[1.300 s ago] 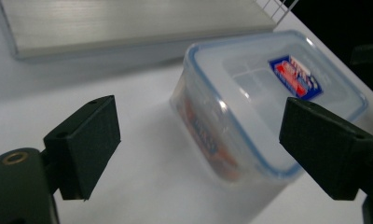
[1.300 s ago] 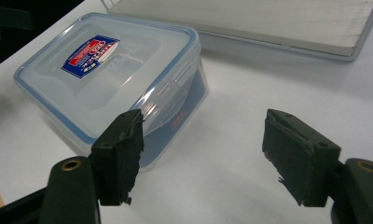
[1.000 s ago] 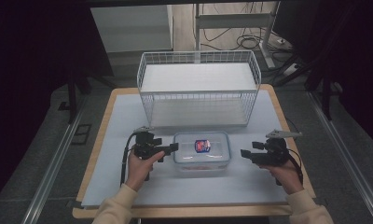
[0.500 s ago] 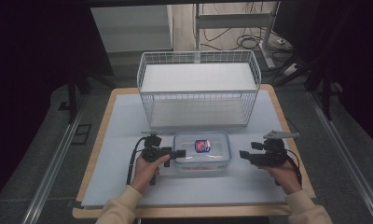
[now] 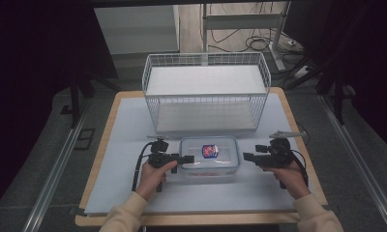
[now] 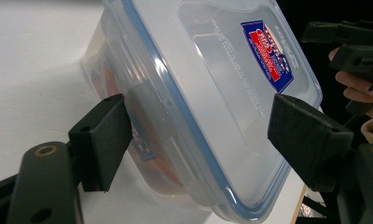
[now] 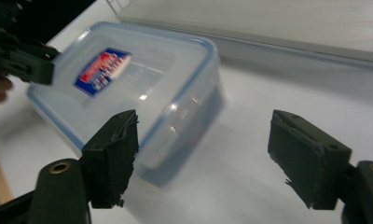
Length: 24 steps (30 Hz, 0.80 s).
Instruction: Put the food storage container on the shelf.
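Note:
A clear plastic container [image 5: 210, 153] with a blue-rimmed lid and a red and blue label lies on the table in front of the basket. My left gripper [image 5: 186, 159] is at its left end. In the left gripper view the container [image 6: 198, 93] has its edge between the jaws of the left gripper [image 6: 203, 140]. These jaws have just been closing; one pad [image 6: 103, 140] is at the side wall and the other hangs over the lid. My right gripper [image 5: 247, 157] stands open just right of the container [image 7: 128, 88]. Its jaws have just been opening, and the right gripper [image 7: 208, 156] holds nothing.
A white wire basket [image 5: 206, 108] with a flat white floor stands behind the container. A pale mat [image 5: 124, 145] covers the wooden table. The table's front edge lies close behind both hands.
My left gripper has moved right to the container, and its jaws now straddle the container's left edge. The right gripper has stayed in place.

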Tool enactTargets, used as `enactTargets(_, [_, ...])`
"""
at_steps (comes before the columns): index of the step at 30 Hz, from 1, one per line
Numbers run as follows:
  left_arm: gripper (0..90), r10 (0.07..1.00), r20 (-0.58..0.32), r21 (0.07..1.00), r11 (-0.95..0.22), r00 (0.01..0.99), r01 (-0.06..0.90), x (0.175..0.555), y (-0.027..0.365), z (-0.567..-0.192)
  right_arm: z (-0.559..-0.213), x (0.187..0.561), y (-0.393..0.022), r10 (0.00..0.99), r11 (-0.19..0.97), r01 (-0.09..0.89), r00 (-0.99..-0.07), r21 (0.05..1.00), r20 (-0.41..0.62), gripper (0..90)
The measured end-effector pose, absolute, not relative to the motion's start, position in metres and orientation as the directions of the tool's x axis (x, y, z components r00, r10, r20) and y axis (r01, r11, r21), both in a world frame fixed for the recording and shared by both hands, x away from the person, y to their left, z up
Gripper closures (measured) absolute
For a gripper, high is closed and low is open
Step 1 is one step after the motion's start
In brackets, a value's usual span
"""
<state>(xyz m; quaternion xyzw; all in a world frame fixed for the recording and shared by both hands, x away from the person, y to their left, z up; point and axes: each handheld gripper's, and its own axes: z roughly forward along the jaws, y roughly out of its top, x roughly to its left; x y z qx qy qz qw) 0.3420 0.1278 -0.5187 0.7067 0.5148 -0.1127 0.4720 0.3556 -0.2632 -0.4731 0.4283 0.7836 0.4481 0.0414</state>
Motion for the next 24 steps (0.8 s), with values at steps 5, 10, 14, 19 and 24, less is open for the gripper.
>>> enactTargets(5, [22.8, 0.62, -0.644, 0.555, -0.024, 0.448, 0.832, 0.342, 0.128, -0.519, -0.478, 0.374, -0.243, 0.667, 0.235, 0.678, -0.633, 0.696, 0.392, 20.8])
enactTargets(10, [22.8, 0.619, -0.645, 0.557, -0.021, 0.448, 0.83, 0.342, 0.128, -0.519, -0.486, 0.381, -0.23, 0.645, 0.26, 0.71, -0.632, 0.655, 0.429, 19.8])
enactTargets(14, [22.9, 0.62, -0.644, 0.558, -0.021, 0.449, 0.83, 0.342, 0.128, -0.519, -0.492, 0.385, -0.228, 0.638, 0.247, 0.739, -0.611, 0.627, 0.468, 20.1])
enactTargets(19, [22.9, 0.62, -0.643, 0.559, -0.022, 0.45, 0.829, 0.342, 0.128, -0.519, -0.499, 0.391, -0.228, 0.603, 0.223, 0.781, -0.581, 0.583, 0.547, 21.8])
enactTargets(24, [23.3, 0.62, -0.644, 0.559, -0.018, 0.448, 0.829, 0.341, 0.128, -0.52, -0.504, 0.394, -0.231, 0.57, 0.204, 0.817, -0.547, 0.54, 0.613, 26.3])
